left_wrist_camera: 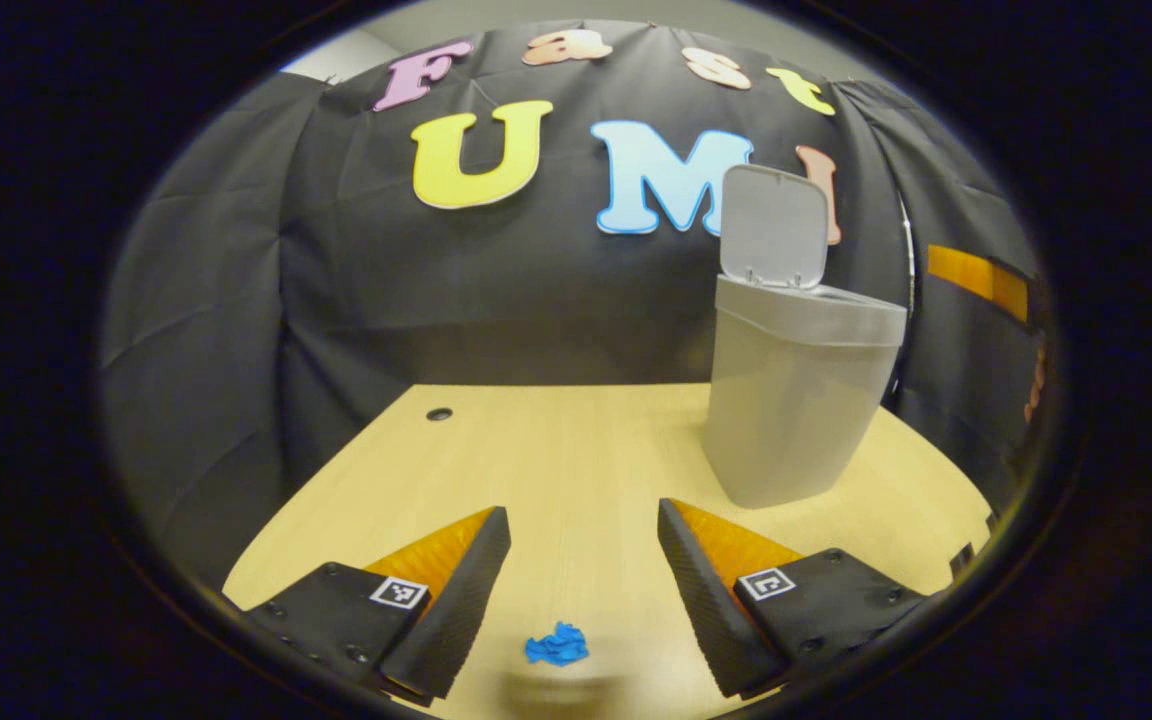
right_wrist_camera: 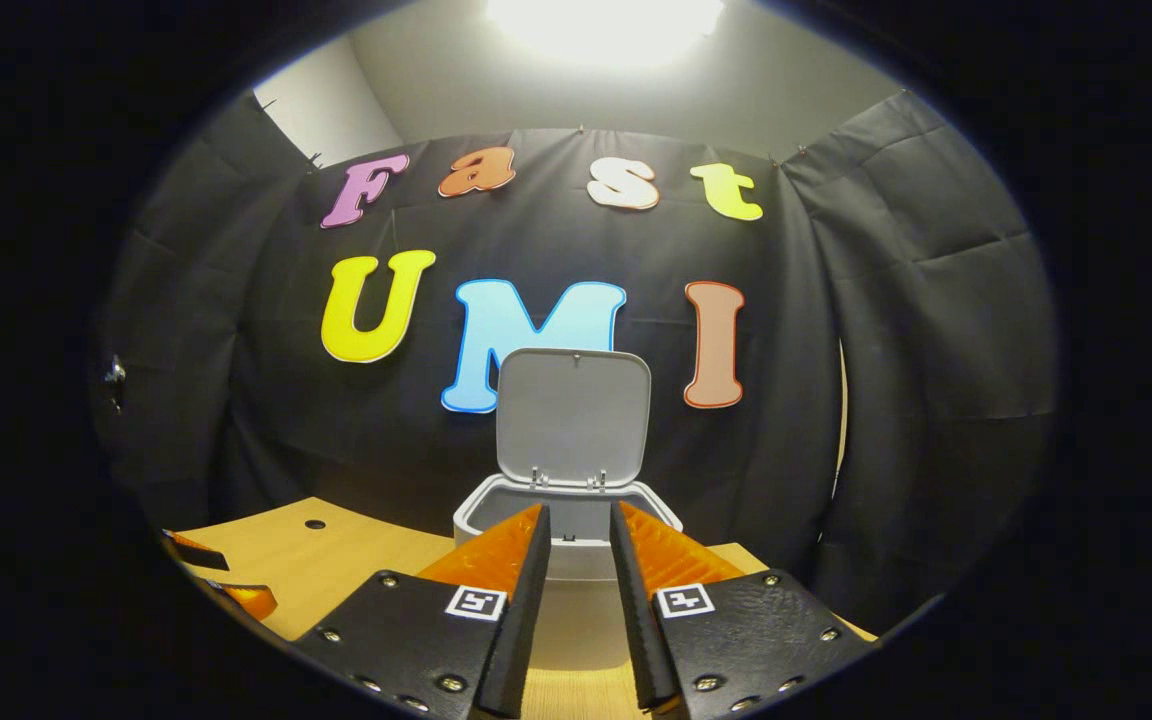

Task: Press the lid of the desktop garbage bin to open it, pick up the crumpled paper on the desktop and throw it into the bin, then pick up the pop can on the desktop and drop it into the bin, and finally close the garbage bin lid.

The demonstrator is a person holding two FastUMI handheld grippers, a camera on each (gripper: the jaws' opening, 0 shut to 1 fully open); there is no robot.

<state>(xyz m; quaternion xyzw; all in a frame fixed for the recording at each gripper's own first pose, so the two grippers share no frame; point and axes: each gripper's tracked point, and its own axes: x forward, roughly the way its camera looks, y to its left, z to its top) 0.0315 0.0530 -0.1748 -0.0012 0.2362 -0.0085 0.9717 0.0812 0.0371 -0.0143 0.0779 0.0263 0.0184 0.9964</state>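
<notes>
Left gripper [left_wrist_camera: 584, 540] is hovering wide open and empty short of the bin [left_wrist_camera: 796, 400], whose lid [left_wrist_camera: 774, 228] is standing up. Crumpled paper [left_wrist_camera: 556, 645], lying nearer than the bin beneath those fingers, is risking slipping from a shallow pinch; right gripper [right_wrist_camera: 580, 545], nearly closed on nothing, is facing the bin.

No readable words or numbers are found, only coded markers

On the left gripper [left_wrist_camera: 584, 512], one square black-and-white marker [left_wrist_camera: 399, 592] is fixed on the body behind the left finger and a like marker [left_wrist_camera: 767, 583] behind the right finger; on the right gripper [right_wrist_camera: 579, 510] the same kind of marker pair [right_wrist_camera: 476, 603] is seen, one square at the base of each finger. Only a blocky pattern is carried by these squares, and no letter or digit can be read from it. On the garbage bin [left_wrist_camera: 796, 400] and its lid [left_wrist_camera: 774, 228] no writing can be made out
</notes>
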